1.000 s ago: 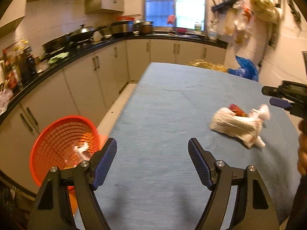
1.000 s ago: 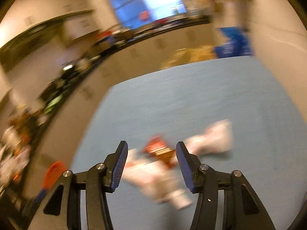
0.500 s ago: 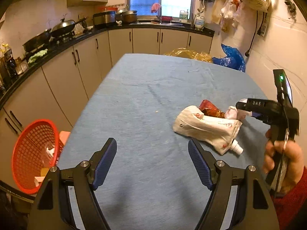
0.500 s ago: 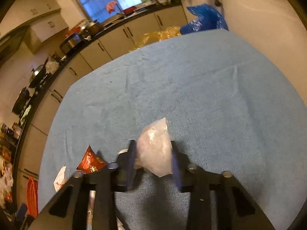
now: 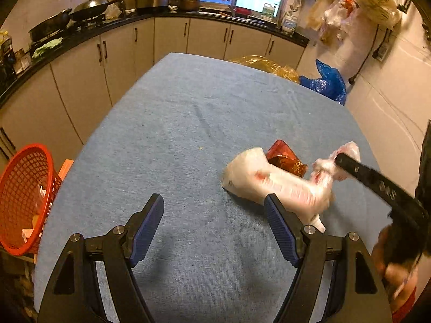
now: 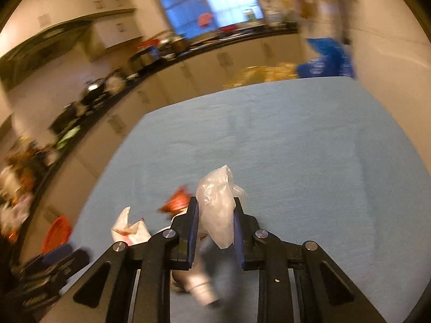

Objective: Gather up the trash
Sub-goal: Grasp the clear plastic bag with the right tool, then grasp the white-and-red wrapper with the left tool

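Note:
A crumpled clear plastic bag [image 6: 216,199] sits between the pads of my right gripper [image 6: 215,215], whose jaws are closing on it just above the blue table [image 6: 296,140]. The left wrist view shows that gripper [image 5: 338,161] pinching the bag [image 5: 348,152]. Below it lie a white spouted pouch [image 5: 269,181], blurred, and a red snack wrapper [image 5: 282,158]. The pouch [image 6: 129,228] and wrapper [image 6: 176,202] lie left of the fingers in the right wrist view. My left gripper [image 5: 214,215] hangs open over bare cloth, its right finger [image 5: 277,223] close to the pouch.
A red mesh basket [image 5: 24,196] with some scraps in it stands on the floor off the table's left edge. Kitchen cabinets [image 5: 80,75] run along the left and far sides. Yellow and blue bags [image 5: 326,83] lie beyond the far right corner. A hand [image 5: 393,277] holds the right gripper.
My right gripper has narrowed onto the clear plastic bag and now holds it off the cloth. The left gripper swung from the basket toward the pouch, still open.

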`<state>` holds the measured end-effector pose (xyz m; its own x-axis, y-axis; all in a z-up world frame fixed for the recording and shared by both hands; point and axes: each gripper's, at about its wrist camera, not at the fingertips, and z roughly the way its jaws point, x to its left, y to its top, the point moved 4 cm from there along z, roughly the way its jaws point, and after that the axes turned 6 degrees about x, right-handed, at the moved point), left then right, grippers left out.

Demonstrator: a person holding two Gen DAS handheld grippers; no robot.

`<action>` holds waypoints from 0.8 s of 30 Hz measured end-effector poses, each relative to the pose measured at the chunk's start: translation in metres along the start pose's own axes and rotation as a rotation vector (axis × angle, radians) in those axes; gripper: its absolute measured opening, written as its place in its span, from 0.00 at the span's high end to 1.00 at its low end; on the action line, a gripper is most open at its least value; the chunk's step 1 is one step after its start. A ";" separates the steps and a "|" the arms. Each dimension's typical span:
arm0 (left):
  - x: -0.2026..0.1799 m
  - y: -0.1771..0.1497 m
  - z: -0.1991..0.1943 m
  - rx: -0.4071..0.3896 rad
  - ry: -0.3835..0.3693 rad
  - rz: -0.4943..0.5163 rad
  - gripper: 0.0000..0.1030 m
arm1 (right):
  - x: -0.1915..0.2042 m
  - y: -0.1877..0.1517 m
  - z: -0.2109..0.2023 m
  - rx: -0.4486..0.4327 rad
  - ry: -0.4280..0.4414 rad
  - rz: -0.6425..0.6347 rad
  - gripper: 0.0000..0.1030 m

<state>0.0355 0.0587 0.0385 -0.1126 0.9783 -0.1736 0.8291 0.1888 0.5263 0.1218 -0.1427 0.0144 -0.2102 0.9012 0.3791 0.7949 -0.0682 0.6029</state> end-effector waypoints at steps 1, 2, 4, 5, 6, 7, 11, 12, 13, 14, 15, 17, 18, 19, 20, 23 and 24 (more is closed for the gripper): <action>0.000 0.000 0.000 0.001 0.002 -0.004 0.26 | 0.007 -0.002 0.002 0.018 0.054 -0.016 0.77; 0.002 0.001 -0.001 0.001 0.006 -0.010 0.26 | 0.017 -0.005 0.005 0.050 0.129 -0.044 0.77; 0.004 0.001 -0.003 -0.004 0.014 -0.017 0.26 | 0.030 -0.010 0.008 0.081 0.215 -0.068 0.77; 0.006 0.000 -0.004 -0.004 0.018 -0.022 0.26 | 0.032 -0.011 0.010 0.086 0.238 -0.067 0.77; 0.008 -0.001 -0.005 -0.004 0.020 -0.028 0.26 | 0.032 -0.010 0.009 0.082 0.247 -0.059 0.77; 0.010 -0.002 -0.006 -0.001 0.021 -0.032 0.26 | 0.028 -0.009 0.007 0.067 0.231 -0.050 0.76; 0.011 -0.013 -0.003 0.037 -0.009 -0.061 0.26 | 0.016 -0.003 -0.007 -0.029 0.136 -0.024 0.76; 0.010 -0.016 -0.003 0.045 -0.020 -0.069 0.26 | 0.013 -0.002 -0.009 -0.042 0.138 -0.009 0.76; 0.009 -0.020 -0.003 0.052 -0.026 -0.077 0.26 | 0.012 -0.001 -0.010 -0.048 0.141 0.004 0.76; 0.009 -0.024 -0.003 0.058 -0.031 -0.090 0.26 | 0.010 0.001 -0.010 -0.055 0.141 0.015 0.76; 0.009 -0.028 -0.003 0.061 -0.038 -0.118 0.26 | 0.009 0.002 -0.011 -0.063 0.134 0.020 0.76; 0.009 -0.039 -0.003 0.069 -0.046 -0.175 0.26 | 0.009 0.002 -0.014 -0.068 0.129 0.022 0.76; 0.009 -0.044 0.000 0.079 -0.059 -0.207 0.26 | 0.008 0.002 -0.015 -0.069 0.133 0.027 0.76; 0.008 -0.048 0.002 0.086 -0.065 -0.222 0.26 | 0.006 0.002 -0.017 -0.070 0.135 0.032 0.76; 0.006 -0.050 0.007 0.096 -0.062 -0.226 0.26 | 0.005 0.003 -0.018 -0.072 0.136 0.035 0.76; -0.002 -0.050 0.019 0.114 -0.043 -0.222 0.26 | 0.003 0.005 -0.020 -0.084 0.132 0.039 0.76; -0.005 -0.049 0.024 0.124 -0.033 -0.215 0.26 | 0.002 0.005 -0.021 -0.088 0.128 0.038 0.76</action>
<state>0.0087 0.0431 -0.0061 -0.2776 0.9130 -0.2989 0.8489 0.3788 0.3687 0.1135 -0.1502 0.0331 -0.2561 0.8357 0.4859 0.7522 -0.1434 0.6432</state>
